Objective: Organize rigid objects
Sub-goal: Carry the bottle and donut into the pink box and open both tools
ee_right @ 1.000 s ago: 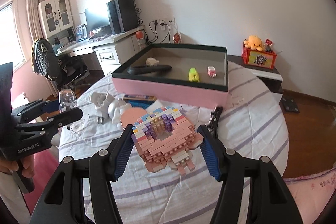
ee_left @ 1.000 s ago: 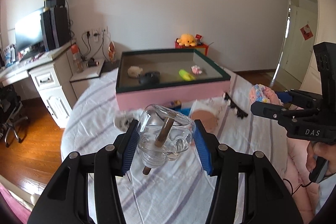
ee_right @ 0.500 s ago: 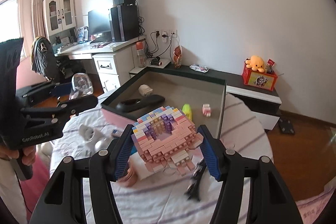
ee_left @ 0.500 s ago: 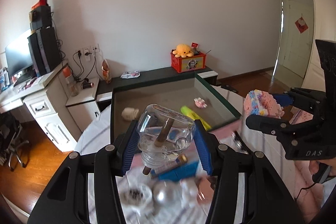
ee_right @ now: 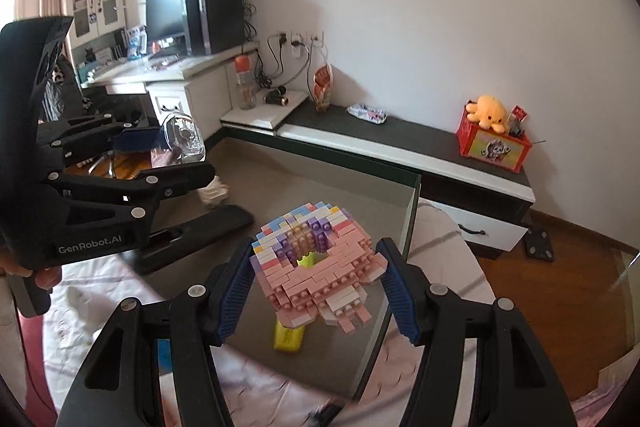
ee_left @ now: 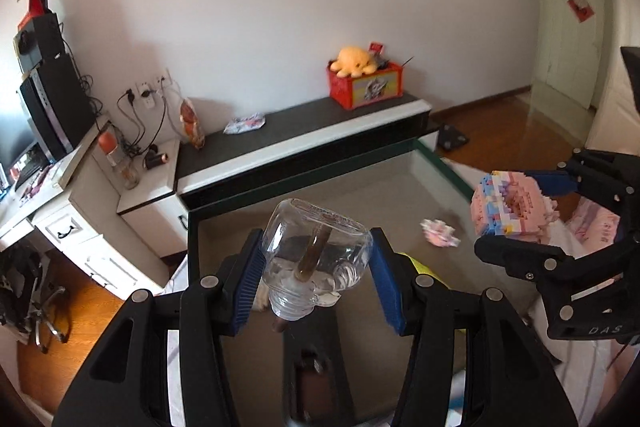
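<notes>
My left gripper [ee_left: 316,267] is shut on a clear glass bottle [ee_left: 316,251] with a brown stick inside, held above the open box [ee_left: 320,179] with a dark green rim and grey floor. My right gripper [ee_right: 316,279] is shut on a pink brick-built model [ee_right: 316,259] with pastel top bricks, also over the box [ee_right: 412,219]. From the left wrist camera, the right gripper [ee_left: 516,211] shows at the right with the model [ee_left: 508,207]. In the right wrist view the left gripper [ee_right: 176,151] holds the bottle [ee_right: 182,137] at the left.
On the box floor lie a yellow object [ee_right: 288,337], a small pink piece [ee_left: 440,233], a black elongated item [ee_right: 200,231] and a pale lump [ee_right: 214,191]. A low dark-topped cabinet [ee_left: 304,131] with a red toy box [ee_left: 366,87] stands behind; a desk [ee_left: 52,195] stands left.
Both grippers have travelled forward from over the striped bedspread to above the box, carrying the bottle and the brick model. The box now fills the lower view.
</notes>
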